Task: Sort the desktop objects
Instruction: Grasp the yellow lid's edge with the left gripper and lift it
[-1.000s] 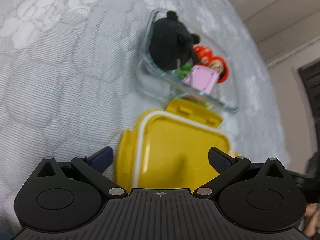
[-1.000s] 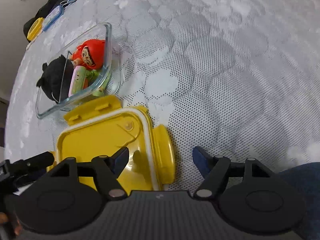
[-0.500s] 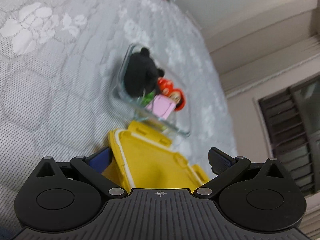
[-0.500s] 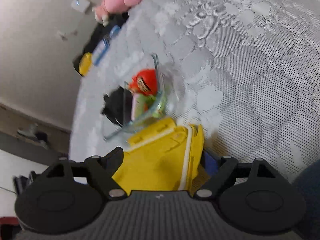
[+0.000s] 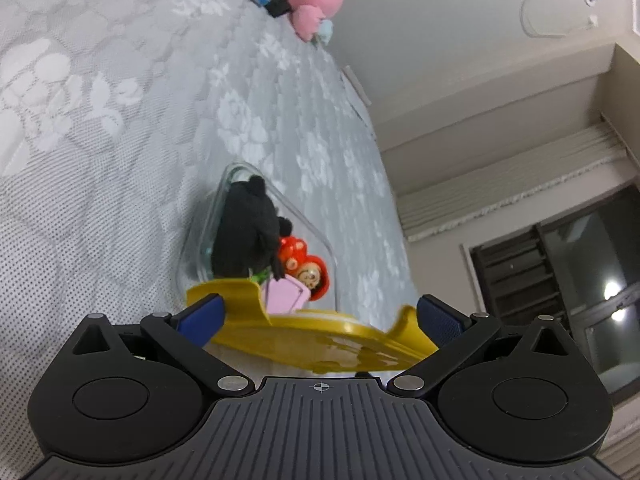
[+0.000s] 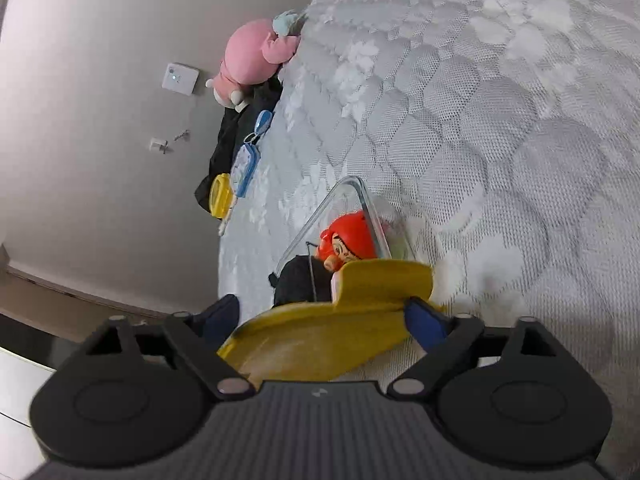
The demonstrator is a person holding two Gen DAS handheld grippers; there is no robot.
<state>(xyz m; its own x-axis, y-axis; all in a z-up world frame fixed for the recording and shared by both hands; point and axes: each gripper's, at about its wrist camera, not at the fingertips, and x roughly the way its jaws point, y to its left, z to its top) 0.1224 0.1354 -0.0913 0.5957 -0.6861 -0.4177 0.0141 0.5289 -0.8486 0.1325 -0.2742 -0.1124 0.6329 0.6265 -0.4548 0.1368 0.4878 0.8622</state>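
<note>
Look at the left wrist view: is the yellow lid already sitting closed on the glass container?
No, the yellow lid hangs between the fingers, short of the open glass container.

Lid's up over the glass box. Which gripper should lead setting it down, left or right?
Neither clearly: the left gripper and right gripper each straddle the yellow lid on opposite sides. Right slightly, probably; its view shows more of the glass container rim.

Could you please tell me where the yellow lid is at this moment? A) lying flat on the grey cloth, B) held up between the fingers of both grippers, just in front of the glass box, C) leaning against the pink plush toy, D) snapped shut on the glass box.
B: the yellow lid is raised off the cloth between the fingers of the left gripper and right gripper, with the open glass box of toys just beyond it.
</note>
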